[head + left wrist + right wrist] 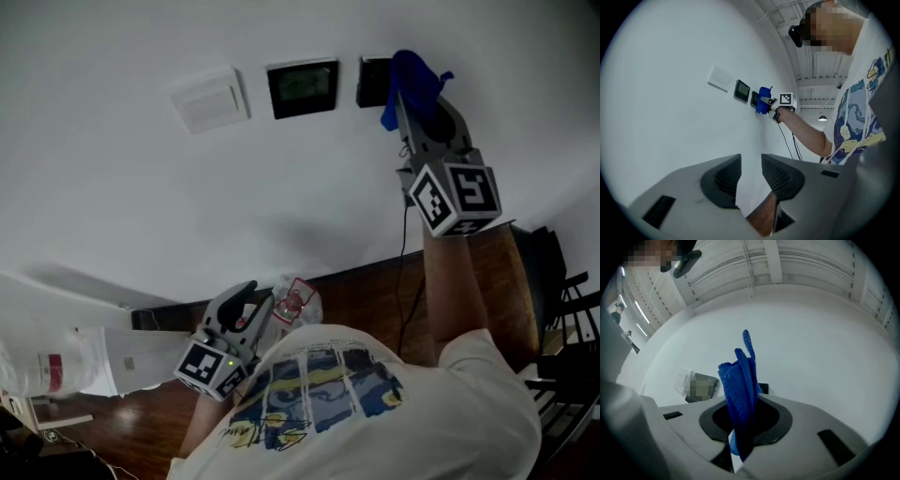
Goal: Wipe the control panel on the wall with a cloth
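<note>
The left gripper [751,176] is held low, well apart from the fittings on the wall [122,187]. Its fingers [723,180] are set slightly apart and nothing is held between them. This gripper is judged to take no part in the wiping.

Three fittings are mounted in a row near the upper edge of the wall as seen in the head view. At the left is a white switch plate [208,97]. In the middle is a screened panel [302,88], which is uncovered. At the right is a dark panel [372,82], partly covered by the blue cloth [412,82].

The cloth is clamped, bunched and upright, between the fingers [776,420] of the right gripper [743,427], which are closed on it. The free end of the cloth is pressed against or held just at the dark panel; contact cannot be confirmed.

Wiping is judged to be under way at the right-hand fitting. Whether the screened panel is already clean cannot be told.
</note>
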Tool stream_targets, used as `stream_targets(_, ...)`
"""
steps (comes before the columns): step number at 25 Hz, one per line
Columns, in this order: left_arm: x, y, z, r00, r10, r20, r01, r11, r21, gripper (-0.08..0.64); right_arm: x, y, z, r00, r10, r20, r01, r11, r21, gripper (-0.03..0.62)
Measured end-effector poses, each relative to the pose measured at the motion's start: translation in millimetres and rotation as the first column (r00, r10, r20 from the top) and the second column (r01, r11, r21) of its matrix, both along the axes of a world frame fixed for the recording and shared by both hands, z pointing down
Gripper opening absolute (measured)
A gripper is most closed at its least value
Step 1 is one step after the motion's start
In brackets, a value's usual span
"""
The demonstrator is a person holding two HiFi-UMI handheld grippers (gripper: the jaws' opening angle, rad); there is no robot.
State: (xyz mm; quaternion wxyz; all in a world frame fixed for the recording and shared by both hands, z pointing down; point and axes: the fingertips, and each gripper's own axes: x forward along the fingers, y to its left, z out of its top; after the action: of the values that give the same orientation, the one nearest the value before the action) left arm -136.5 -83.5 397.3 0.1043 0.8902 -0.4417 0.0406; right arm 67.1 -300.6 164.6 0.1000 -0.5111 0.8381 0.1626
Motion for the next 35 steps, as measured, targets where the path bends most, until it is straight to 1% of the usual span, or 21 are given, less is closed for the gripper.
stream_targets(5,-12,6,2,1.000,-0.023,0.003,0.023,1.000,-0.002,0.112,-48,14,1,0.996,-0.087,-0.014,0.087,0.996,0.010,0.086)
stream_targets(8,-20,11,6,0.999,-0.031,0.010,0.031,0.999,-0.019,0.112,-79,24,0,0.990,-0.140,-0.028,0.141,0.990,0.019,0.086)
stream_targets(12,-33,14,8,0.999,-0.048,0.007,0.048,0.999,-0.022,0.112,-113,32,0,0.981,-0.192,-0.028,0.193,0.981,0.026,0.086)
stream_targets(15,-39,16,8,0.999,-0.053,0.002,0.053,0.998,-0.020,0.112,-140,38,-1,0.973,-0.226,-0.044,0.227,0.973,0.033,0.086)
stream_targets(18,-44,18,9,0.998,-0.057,-0.002,0.057,0.998,-0.023,0.112,-167,46,-1,0.962,-0.266,-0.064,0.268,0.963,0.036,0.086)
stream_targets(21,-48,17,11,0.998,-0.058,0.000,0.058,0.998,-0.031,0.112,-192,55,3,0.943,-0.324,-0.078,0.327,0.945,0.030,0.086)
stream_targets(23,-47,16,10,0.998,-0.056,-0.005,0.056,0.998,-0.025,0.112,-201,61,5,0.932,-0.353,-0.085,0.356,0.934,0.028,0.086)
stream_targets(25,-45,16,10,0.999,-0.050,-0.008,0.050,0.998,-0.024,0.112,-196,65,5,0.931,-0.355,-0.089,0.359,0.933,0.031,0.086)
stream_targets(28,-41,14,8,0.999,-0.041,-0.015,0.041,0.999,-0.016,0.112,-166,68,4,0.947,-0.312,-0.076,0.315,0.949,0.027,0.086)
stream_targets(32,-28,10,8,1.000,-0.016,-0.016,0.016,1.000,-0.005,0.112,-98,59,1,0.981,-0.187,-0.052,0.188,0.982,0.027,0.086)
stream_targets(35,-13,8,9,1.000,0.009,-0.022,-0.009,1.000,-0.002,0.112,-44,44,2,0.996,-0.078,-0.050,0.079,0.997,0.022,0.086)
